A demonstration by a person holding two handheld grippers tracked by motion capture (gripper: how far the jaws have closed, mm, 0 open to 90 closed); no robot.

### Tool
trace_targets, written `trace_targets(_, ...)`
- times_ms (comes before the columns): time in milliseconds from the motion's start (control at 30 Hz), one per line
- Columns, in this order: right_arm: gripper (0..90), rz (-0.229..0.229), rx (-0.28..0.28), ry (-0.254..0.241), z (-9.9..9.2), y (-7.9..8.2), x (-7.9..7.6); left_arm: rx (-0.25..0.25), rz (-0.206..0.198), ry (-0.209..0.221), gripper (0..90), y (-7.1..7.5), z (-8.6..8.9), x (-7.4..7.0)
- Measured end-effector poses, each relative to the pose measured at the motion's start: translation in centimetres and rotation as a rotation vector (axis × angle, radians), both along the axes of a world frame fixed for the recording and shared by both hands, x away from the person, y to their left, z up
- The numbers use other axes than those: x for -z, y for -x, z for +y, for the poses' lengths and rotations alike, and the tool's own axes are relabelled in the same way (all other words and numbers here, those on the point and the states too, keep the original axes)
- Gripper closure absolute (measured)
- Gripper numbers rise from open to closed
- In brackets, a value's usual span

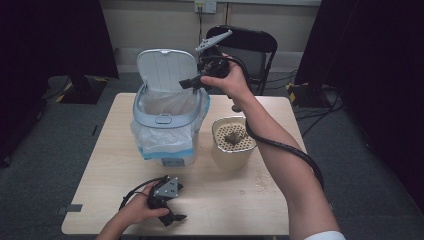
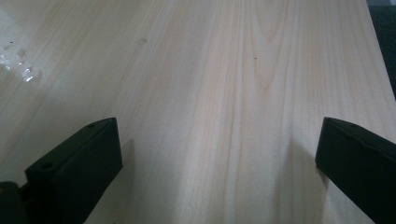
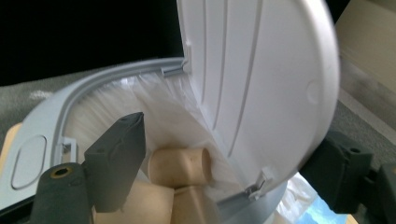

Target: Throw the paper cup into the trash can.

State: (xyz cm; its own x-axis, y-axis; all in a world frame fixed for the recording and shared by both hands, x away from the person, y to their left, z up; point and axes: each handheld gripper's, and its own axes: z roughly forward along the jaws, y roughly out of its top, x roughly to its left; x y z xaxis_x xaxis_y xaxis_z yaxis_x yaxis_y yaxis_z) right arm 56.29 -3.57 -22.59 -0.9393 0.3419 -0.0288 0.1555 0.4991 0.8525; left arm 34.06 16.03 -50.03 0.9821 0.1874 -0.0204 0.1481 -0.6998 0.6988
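A grey-white bin (image 1: pixel 165 120) with a clear liner stands at the back of the wooden table (image 1: pixel 220 200), its lid (image 1: pixel 165 70) raised upright. My right gripper (image 1: pixel 192 82) hovers over the bin's right rim, beside the lid. In the right gripper view its jaws stand apart, open (image 3: pixel 229 163), with the lid's (image 3: pixel 261 70) lower edge between them and neither pad pressing on it. Beige paper cups (image 3: pixel 180 165) lie inside the bin. My left gripper (image 1: pixel 176 219) rests near the table's front edge, open (image 2: pixel 219 158) over bare wood with nothing between its jaws.
A beige pot (image 1: pixel 232 152) with a perforated strainer top holding dark dregs (image 1: pixel 232 137) stands right of the bin. Wet spots (image 1: pixel 262 182) glisten on the table in front of it. A black folding chair (image 1: pixel 250 47) stands behind the table.
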Motion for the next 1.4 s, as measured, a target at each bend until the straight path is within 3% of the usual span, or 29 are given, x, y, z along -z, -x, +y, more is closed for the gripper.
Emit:
trace_targets(500,18.6,0.020,-0.019,-0.014,0.2,0.9,-0.4,-0.003,0.000,-0.002,0.0,0.0,0.0,0.0)
trace_targets(933,16.8,0.010,-0.069,0.019,2.0,2.9,0.1,-0.003,0.000,-0.001,0.0,0.0,0.0,0.0)
trace_targets(1133,16.8,0.023,-0.071,0.006,2.0,3.2,0.5,-0.002,0.000,-0.001,0.0,0.0,0.0,0.0)
trace_targets(1400,15.7,0.018,-0.083,0.025,2.4,3.9,1.1,-0.002,0.000,-0.001,0.0,0.0,0.0,0.0)
